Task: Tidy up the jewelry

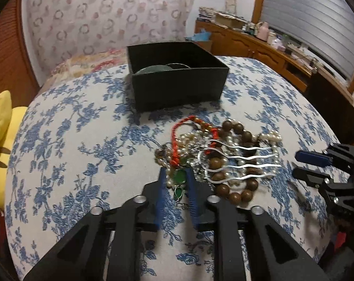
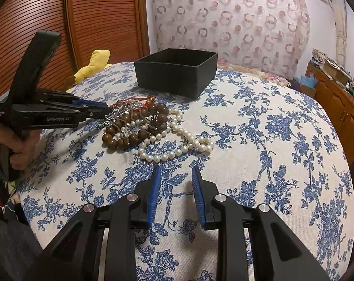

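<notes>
A pile of jewelry lies on the blue-flowered cloth: a brown wooden bead bracelet (image 1: 226, 164) (image 2: 130, 128), a pearl necklace (image 2: 177, 145) (image 1: 270, 138), a red cord (image 1: 177, 140), silver wavy hairpins (image 1: 242, 161) and a green pendant (image 1: 179, 178). A black open box (image 1: 174, 75) (image 2: 177, 70) stands behind the pile, with dark round items inside. My left gripper (image 1: 175, 173) (image 2: 106, 110) is open, its jaws on either side of the green pendant at the pile's near edge. My right gripper (image 2: 175, 171) (image 1: 296, 164) is open and empty, just short of the pearl necklace.
The cloth (image 2: 259, 140) covers a rounded bed or table. A yellow plush toy (image 1: 1, 140) (image 2: 95, 63) lies at its left edge. A wooden cabinet (image 1: 259, 44) with clutter stands at the right, and a patterned curtain (image 2: 224, 16) hangs behind.
</notes>
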Demonstrator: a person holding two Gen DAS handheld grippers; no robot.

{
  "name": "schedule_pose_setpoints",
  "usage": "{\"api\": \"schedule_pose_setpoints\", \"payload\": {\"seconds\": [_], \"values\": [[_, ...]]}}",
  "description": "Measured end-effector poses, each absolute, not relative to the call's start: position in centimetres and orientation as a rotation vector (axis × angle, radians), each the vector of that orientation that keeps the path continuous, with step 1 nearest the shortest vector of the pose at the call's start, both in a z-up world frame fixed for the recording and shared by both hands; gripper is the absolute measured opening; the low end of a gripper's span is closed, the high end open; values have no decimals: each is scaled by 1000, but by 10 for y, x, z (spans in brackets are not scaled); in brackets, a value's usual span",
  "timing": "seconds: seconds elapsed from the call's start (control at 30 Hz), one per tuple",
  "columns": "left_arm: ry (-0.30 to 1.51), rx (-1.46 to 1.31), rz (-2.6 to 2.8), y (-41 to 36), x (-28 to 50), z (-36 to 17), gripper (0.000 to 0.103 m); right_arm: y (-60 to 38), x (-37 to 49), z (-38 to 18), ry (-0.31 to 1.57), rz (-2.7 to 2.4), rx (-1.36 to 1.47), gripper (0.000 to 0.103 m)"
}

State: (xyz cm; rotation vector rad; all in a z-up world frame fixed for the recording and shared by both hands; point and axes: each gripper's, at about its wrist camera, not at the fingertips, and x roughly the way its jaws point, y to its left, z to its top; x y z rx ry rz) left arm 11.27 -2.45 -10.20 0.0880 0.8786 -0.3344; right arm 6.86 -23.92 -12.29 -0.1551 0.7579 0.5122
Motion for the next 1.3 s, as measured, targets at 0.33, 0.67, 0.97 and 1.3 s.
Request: {"api": "schedule_pose_setpoints", "payload": {"seconds": [0.33,0.67,0.97,1.3], "values": [[832,41,-341,-10,88,-88,5,-239,69,-123,760,512,-158,29],[753,-19,-337,8,73,-58,5,-236,67,-122,756,497,-182,29],[676,-23,-382,1,64,-29,5,-215,69,-110,748,573,-181,29],[651,-39,-353,18,55,-23,5,-176,89,-93,735,659,-227,44]]}}
